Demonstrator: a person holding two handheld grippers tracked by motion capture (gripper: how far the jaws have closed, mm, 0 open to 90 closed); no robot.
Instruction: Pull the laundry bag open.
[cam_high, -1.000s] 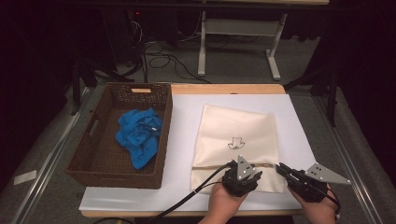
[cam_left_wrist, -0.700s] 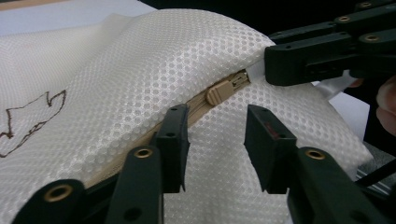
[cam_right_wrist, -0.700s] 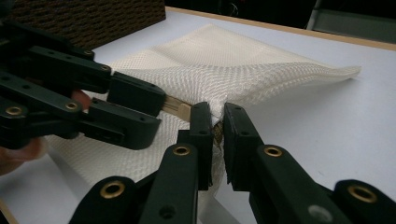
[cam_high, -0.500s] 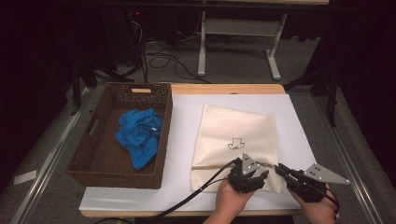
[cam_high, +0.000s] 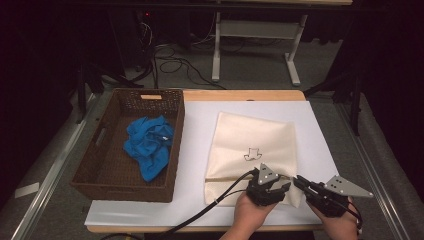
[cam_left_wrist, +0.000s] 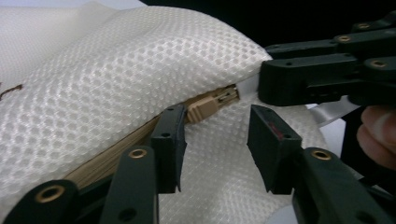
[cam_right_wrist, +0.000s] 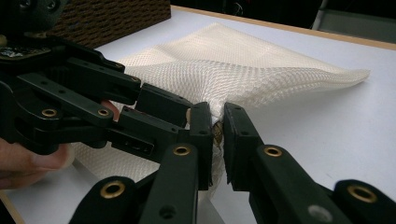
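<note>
The right claw (cam_right_wrist: 215, 140) pinches the mesh laundry bag's (cam_high: 252, 142) corner at the zipper's end. The left claw (cam_left_wrist: 217, 140), half open and just narrowing, straddles the tan zipper pull (cam_left_wrist: 203, 108) without pressing it. Next, it likely must close on that pull and draw it away from the right claw.

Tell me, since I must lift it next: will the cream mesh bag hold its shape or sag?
Probably sag: the cream mesh bag is thin netting that lies flat and already bunches where the right claw pinches its corner. It looks light and nearly empty. The zipper pull seems the only stiff part.
</note>
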